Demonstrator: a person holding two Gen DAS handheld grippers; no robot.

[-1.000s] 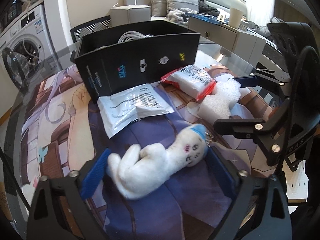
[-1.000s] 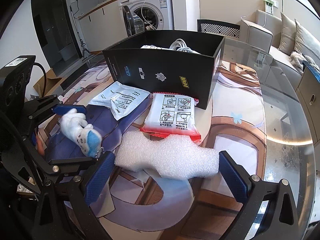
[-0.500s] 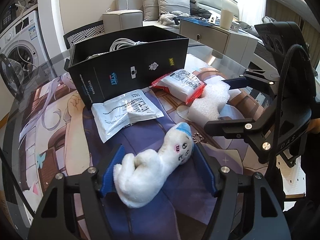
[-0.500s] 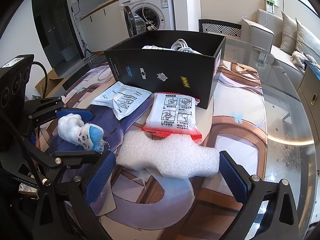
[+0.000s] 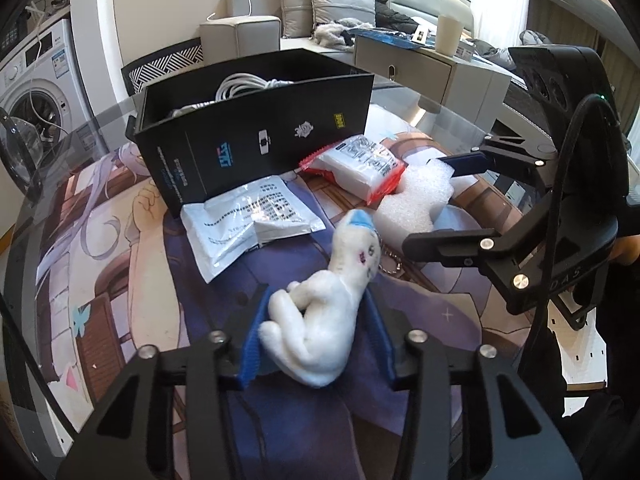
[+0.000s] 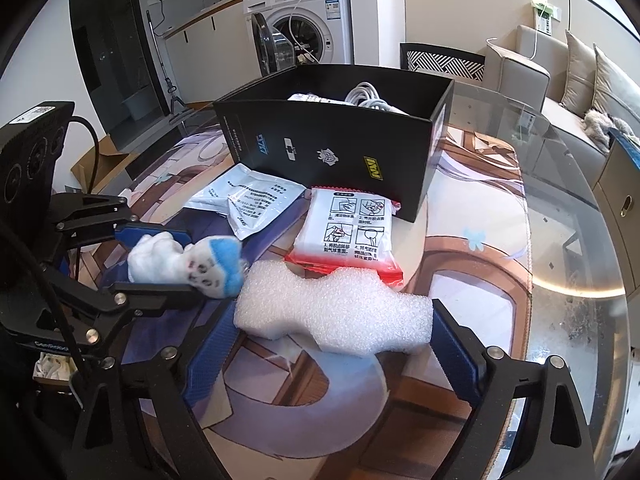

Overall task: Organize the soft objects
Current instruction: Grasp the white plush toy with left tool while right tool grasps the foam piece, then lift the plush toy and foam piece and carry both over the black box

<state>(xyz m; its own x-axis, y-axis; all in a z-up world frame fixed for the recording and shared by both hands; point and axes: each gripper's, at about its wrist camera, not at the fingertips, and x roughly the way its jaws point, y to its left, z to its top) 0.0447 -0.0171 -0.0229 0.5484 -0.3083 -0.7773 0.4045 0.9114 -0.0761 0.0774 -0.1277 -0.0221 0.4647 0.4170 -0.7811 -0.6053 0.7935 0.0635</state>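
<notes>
Left gripper [image 5: 316, 332]: clenched on the white plush toy [image 5: 332, 300]; its jaws have just been closing and both blue pads now press the toy's body, head with the blue cap pointing away toward the box
Why held so: the grip sits across the soft middle, which I judge gives the firmest hold for a lift into the box
Right gripper [image 6: 324, 340]: released, though its jaws have just been closing a little; the white foam piece [image 6: 336, 312] lies between them along its length, the right pad at its end, the left pad not clearly on it
Why placed so: each hand straddles its own item, so I judge both are meant to go up together
Black box [image 6: 332, 148]: stands open at the far side of the counter [image 6: 560, 264], a white cable coil [image 6: 368, 96] and a white packet already inside; likely the place for the soft things
Where the plush toy is: near side of the printed mat [image 5: 120, 240], just beside the foam piece
Count, soft items outside the box: four, being one plush toy, one foam piece, one red-edged packet [image 6: 352, 232], one flat white pouch [image 6: 248, 200]
Count, grippers: two
Count, boxes: one
Step in hand: grasp, lift not yet begun
</notes>
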